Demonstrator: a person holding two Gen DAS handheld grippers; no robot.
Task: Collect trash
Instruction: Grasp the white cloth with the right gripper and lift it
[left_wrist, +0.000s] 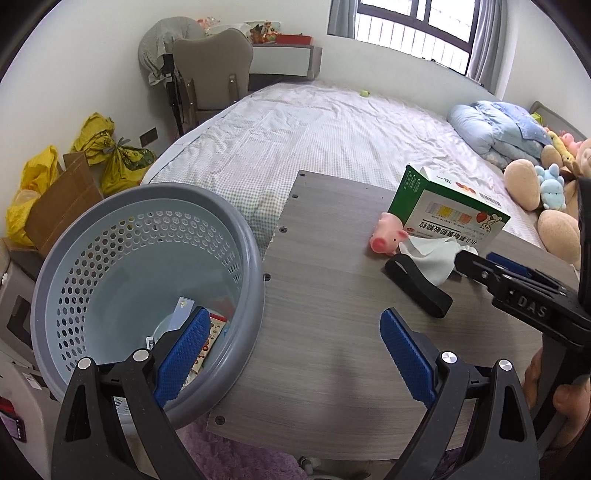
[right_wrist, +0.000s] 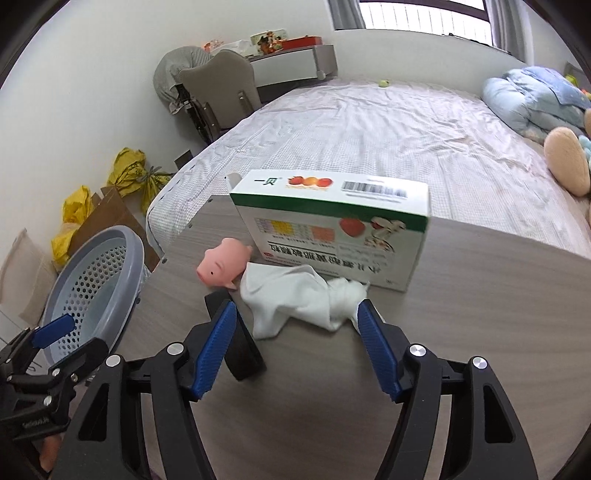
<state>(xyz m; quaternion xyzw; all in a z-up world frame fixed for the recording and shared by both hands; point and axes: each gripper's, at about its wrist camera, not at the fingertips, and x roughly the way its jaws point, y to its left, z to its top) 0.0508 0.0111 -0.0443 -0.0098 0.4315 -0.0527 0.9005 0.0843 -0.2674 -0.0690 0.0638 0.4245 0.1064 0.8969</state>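
White tissue (right_wrist: 299, 302), lying crosswise, flat

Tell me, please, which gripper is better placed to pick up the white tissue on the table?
The right gripper. Its open jaws already straddle the crumpled white tissue on the table. The left gripper is open too, but sits by the wastebasket, away from the tissue.

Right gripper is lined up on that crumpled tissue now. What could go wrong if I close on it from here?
The right gripper is open around the white tissue, nothing held.
1. The tissue touches the pink pig toy and lies against the medicine box; pulling it may drag either one.
2. The black strap lies at the left finger and could get pinched too.
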